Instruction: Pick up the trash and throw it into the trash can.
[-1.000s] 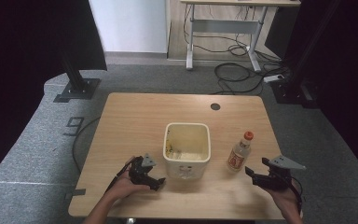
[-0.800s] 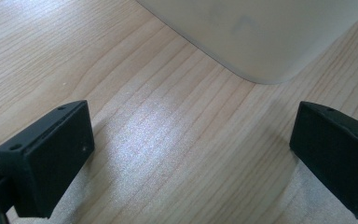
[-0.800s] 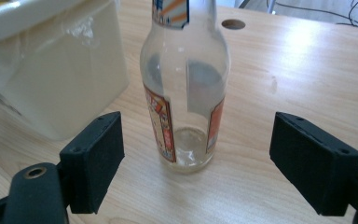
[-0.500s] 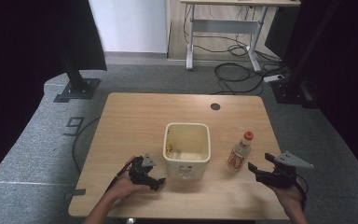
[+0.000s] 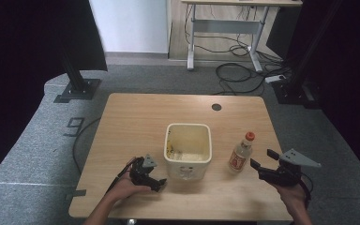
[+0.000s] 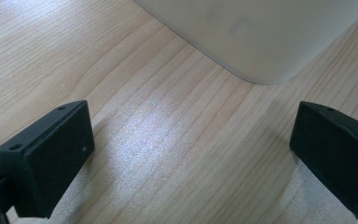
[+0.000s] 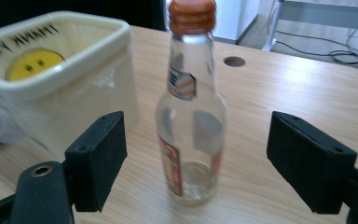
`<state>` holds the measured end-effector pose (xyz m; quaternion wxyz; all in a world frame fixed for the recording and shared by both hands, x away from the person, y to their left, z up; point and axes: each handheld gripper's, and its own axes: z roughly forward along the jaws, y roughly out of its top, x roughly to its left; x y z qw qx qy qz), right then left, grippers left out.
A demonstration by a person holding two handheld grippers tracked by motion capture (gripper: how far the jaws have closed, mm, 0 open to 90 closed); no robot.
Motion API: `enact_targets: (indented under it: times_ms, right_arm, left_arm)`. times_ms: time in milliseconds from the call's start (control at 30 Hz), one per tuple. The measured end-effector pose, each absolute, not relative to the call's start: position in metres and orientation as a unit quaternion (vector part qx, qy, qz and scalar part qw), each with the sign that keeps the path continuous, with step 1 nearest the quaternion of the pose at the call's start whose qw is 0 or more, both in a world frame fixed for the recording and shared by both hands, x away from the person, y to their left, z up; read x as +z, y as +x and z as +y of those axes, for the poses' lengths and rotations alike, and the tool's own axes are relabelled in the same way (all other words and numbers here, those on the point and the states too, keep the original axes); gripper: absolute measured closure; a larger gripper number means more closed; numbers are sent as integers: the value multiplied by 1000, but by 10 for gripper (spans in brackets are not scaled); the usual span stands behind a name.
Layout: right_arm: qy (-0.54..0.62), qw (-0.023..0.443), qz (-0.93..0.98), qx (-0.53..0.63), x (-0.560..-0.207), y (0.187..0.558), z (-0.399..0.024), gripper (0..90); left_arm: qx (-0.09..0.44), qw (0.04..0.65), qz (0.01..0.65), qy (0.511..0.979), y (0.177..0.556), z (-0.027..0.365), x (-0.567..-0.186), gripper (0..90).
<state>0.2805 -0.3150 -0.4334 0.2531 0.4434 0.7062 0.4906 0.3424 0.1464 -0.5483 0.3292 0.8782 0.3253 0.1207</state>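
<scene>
Clear glass with an orange screw cap and a red-and-white label, the bottle stands upright on the pale wood-grain table, just right of the cream square tub. I see my right gripper spread wide beside it, not touching. My left gripper is spread too, low by the tub's rounded corner.

clear glass bottle, wood-grain table
</scene>
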Motion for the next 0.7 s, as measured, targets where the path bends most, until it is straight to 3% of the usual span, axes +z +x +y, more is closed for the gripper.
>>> enact_targets:
  times_ms: [700]
  right_arm:
    - [431, 269, 704, 496, -416, 302, -302, 263]
  left_arm:
    - [121, 329, 326, 878, 342, 146, -548, 0]
